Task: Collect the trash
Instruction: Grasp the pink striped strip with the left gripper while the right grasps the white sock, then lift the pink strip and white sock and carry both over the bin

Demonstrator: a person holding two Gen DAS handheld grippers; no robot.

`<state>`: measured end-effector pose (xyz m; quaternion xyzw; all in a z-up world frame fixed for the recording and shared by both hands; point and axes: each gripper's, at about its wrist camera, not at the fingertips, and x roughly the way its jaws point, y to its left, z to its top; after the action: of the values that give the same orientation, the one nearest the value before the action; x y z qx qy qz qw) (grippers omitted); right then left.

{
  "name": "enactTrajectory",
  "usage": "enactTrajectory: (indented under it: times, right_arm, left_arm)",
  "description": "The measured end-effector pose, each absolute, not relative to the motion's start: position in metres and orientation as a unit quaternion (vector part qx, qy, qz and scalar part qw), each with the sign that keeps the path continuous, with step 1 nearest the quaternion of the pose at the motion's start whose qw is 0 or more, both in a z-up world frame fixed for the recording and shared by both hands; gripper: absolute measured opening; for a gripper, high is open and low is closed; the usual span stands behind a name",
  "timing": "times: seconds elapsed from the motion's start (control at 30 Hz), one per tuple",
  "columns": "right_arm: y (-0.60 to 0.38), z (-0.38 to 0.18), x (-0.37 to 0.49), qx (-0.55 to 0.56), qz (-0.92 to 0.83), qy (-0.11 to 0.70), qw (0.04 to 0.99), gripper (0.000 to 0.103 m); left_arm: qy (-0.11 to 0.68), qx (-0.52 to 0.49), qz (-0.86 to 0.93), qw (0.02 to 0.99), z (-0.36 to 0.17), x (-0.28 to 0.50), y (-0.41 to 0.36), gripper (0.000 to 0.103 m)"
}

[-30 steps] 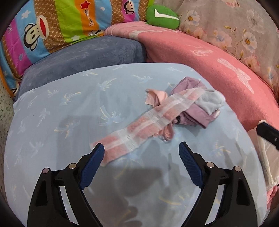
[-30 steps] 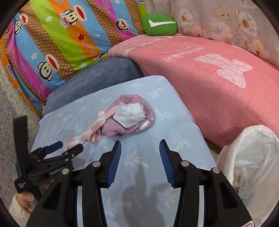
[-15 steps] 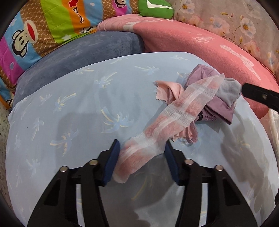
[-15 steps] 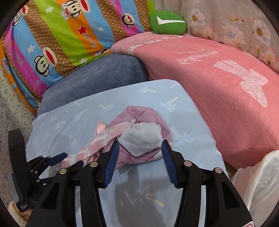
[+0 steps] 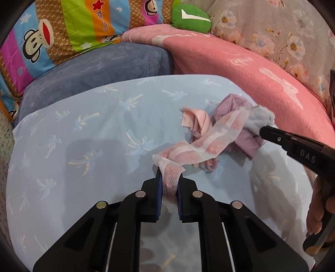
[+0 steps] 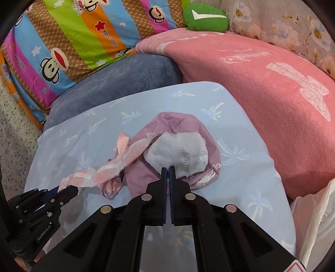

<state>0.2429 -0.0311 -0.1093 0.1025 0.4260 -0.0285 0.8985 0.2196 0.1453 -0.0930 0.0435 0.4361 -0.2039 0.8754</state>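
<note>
Pink-and-white mesh strip (image 5: 206, 144), thin and crumpled, lies across a pale blue sheet (image 5: 83, 150) printed with palm trees. Its near end is pinched between the blue pads of the left gripper (image 5: 169, 189), jaws pressed onto the fabric; the strip rises slightly from the sheet there.

Readable writing: "DAS" on the black finger of the right gripper (image 5: 266, 130) in the left wrist view; "GenRobot.AI" on the body of the left gripper in the right wrist view; "Dan Frank" or similar, only partly legible, on the striped monkey-print cover (image 6: 69, 41). White lettering on the pink blanket (image 6: 261, 87) is too distorted to read.

Right gripper (image 6: 167, 169) reaches forward, low over the sheet, its jaws pressed nearly together on the near edge of a white knitted sock (image 6: 180, 152). A hand (image 5: 320, 200) grips its handle at the right edge of the left wrist view.

The sock, ribbed and soft, rests on a mauve cap (image 6: 173, 125) of smooth cloth with seams meeting at its crown. A pink cloth scrap (image 5: 195, 119) lies just beside the cap, under the strip.

A white plastic bag (image 6: 314, 219), thin and wrinkled, stands off the right edge of the sheet. A plush grey-blue cushion (image 5: 100, 67) and a green pillow (image 5: 190, 17) lie beyond.
</note>
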Motion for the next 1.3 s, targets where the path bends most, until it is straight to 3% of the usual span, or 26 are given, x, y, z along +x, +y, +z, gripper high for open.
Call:
enactTrajectory:
  times: [0.73,1.3]
  right_arm:
    - [-0.066,0.002,0.122,0.114,-0.034,0.317,0.941,0.002]
    - [-0.146,0.031,0.027,0.142,-0.095,0.273,0.947,0.002]
  left_arm:
    - [0.35,0.024,-0.236,0.906,0.003,0.151,0.11,0.011]
    - [0.313,0.034,-0.318,0.894,0.041,0.088,0.026,0.011]
